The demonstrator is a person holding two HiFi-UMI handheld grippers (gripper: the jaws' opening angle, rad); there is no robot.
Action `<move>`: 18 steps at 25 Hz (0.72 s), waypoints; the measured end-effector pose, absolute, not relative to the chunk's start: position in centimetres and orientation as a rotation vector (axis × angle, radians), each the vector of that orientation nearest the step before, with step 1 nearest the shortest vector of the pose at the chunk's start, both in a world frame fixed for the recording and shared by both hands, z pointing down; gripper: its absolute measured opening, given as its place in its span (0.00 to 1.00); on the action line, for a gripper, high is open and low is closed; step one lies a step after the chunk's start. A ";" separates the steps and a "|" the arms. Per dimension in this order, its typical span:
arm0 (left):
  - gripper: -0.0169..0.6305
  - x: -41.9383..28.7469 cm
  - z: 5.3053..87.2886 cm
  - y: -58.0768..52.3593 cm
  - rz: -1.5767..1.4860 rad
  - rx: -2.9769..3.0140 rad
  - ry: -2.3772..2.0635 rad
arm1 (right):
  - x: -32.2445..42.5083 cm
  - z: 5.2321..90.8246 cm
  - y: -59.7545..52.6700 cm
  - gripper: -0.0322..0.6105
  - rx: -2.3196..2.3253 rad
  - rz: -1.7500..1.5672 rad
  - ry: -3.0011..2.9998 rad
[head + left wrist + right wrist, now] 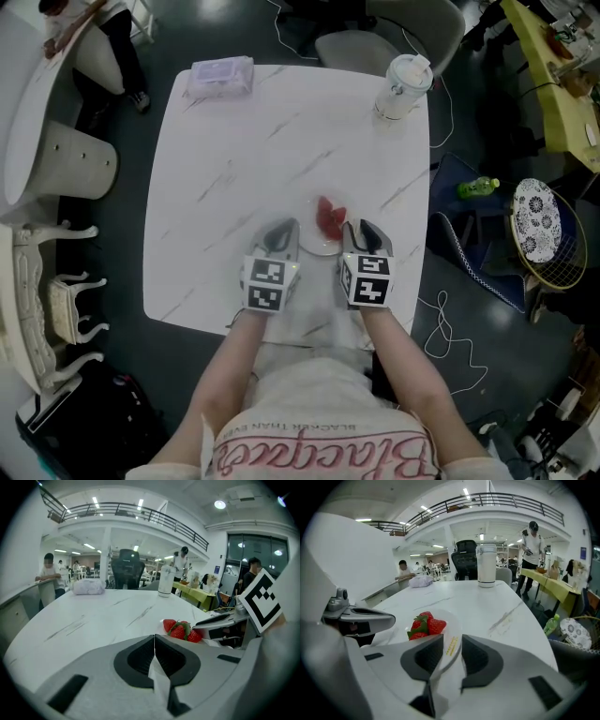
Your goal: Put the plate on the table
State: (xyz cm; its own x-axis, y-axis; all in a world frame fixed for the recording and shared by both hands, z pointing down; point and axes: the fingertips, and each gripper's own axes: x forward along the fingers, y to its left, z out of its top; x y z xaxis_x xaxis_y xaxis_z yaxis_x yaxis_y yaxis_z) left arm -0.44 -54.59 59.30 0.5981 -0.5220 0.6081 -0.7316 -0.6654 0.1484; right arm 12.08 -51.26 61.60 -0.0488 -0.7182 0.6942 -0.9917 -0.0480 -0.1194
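Right gripper (452, 641) was closed on the right rim of the plate (451, 629), and the thin white edge with yellow print ran straight between its jaws. Left gripper (154, 637) had its jaws pressed together on a thin white sliver, probably the plate's left rim. So the plate sat between the two grippers, held from both sides, with neither hand nearer than the other. The plate was round with no long axis to line up. Three strawberries (330, 217) sat on its far half, just beyond the jaw tips. The plate was over the near edge of the surface (262, 159), near the middle of that edge and slightly to the right. I couldn't tell whether it was already resting there or just above. My guess is the move left was straight down and then let go, keeping it level so the berries didn't roll. The white marbled surface around it was bare. A lidded cup (403, 86) stood at the far right corner and a wipes pack (222, 77) at the far left, both well apart from the plate. Beyond the surface was dark floor with cables. A green bottle (478, 187) and a racket (539, 225) lay off to the right, and white furniture (56, 159) stood to the left. The gripper views showed an open hall with a balcony rail and people standing far back.
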 end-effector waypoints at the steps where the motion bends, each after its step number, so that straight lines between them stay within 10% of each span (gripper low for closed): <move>1: 0.03 -0.4 59.1 -54.4 0.749 2.450 -1.008 | 12.3 61.5 -51.2 0.20 1.824 0.864 -1.807; 18: 0.03 -0.6 53.1 -51.0 0.605 2.537 -1.125 | 12.5 49.8 -48.4 0.10 1.943 0.550 -2.154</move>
